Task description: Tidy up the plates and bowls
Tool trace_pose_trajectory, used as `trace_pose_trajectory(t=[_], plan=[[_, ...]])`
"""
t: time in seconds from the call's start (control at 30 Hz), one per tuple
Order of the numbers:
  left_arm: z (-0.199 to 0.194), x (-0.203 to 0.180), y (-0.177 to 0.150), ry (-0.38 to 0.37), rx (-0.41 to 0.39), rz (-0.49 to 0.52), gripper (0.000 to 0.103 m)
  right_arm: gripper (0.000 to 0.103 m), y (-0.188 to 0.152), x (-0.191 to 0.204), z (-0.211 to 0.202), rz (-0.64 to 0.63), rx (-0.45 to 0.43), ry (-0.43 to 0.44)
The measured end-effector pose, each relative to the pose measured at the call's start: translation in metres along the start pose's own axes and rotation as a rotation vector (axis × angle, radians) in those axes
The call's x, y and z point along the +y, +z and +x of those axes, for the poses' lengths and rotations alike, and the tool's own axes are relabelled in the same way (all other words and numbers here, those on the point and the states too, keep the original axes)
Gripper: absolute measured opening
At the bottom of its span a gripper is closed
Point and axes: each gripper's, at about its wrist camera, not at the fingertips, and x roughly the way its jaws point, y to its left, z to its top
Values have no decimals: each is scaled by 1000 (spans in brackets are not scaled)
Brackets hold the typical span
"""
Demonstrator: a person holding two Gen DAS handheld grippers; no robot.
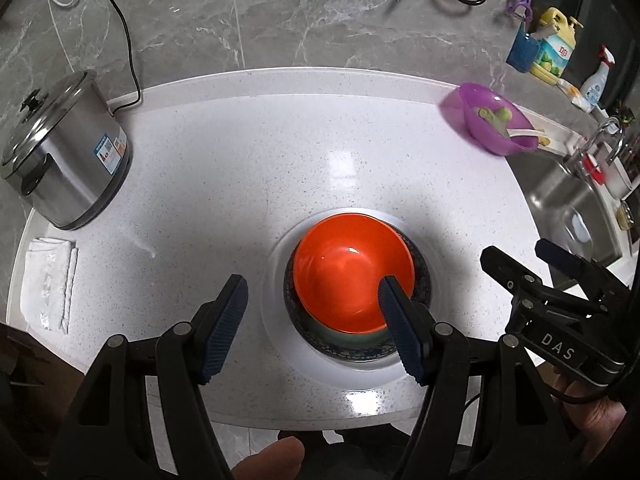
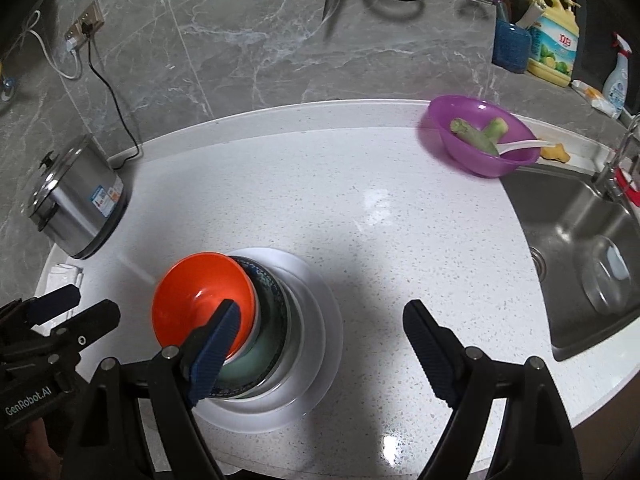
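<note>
An orange bowl [image 1: 352,268] tops a stack: under it a pale green bowl [image 1: 352,338], then a blue-patterned dish, then white plates [image 1: 272,300] on the white counter. My left gripper [image 1: 314,324] hovers over the stack's near left side, open and holding nothing, and its right finger overlaps the orange bowl's rim in the picture. The right wrist view has the same orange bowl [image 2: 200,296] and white plates [image 2: 324,320] at lower left. My right gripper [image 2: 324,352] is open and empty, to the right of the stack. Each gripper shows in the other's view: right gripper [image 1: 514,250], left gripper [image 2: 96,302].
A purple bowl [image 2: 480,136] holding vegetable pieces and a white spoon sits at the back right, by the steel sink [image 2: 580,248]. A steel cooker [image 1: 64,152] and a folded cloth [image 1: 48,280] are on the left. Bottles stand behind the sink, and scissors hang on the wall.
</note>
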Motion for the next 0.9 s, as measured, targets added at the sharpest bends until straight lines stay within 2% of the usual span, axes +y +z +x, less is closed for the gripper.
trace_pose_trajectory(t=[0.33, 0.9], plan=[[-1, -1, -3, -4, 23, -4, 66, 85, -3, 8, -4, 5, 4, -66], [-5, -11, -7, 1, 24, -21, 66, 85, -7, 11, -7, 9, 7, -79]])
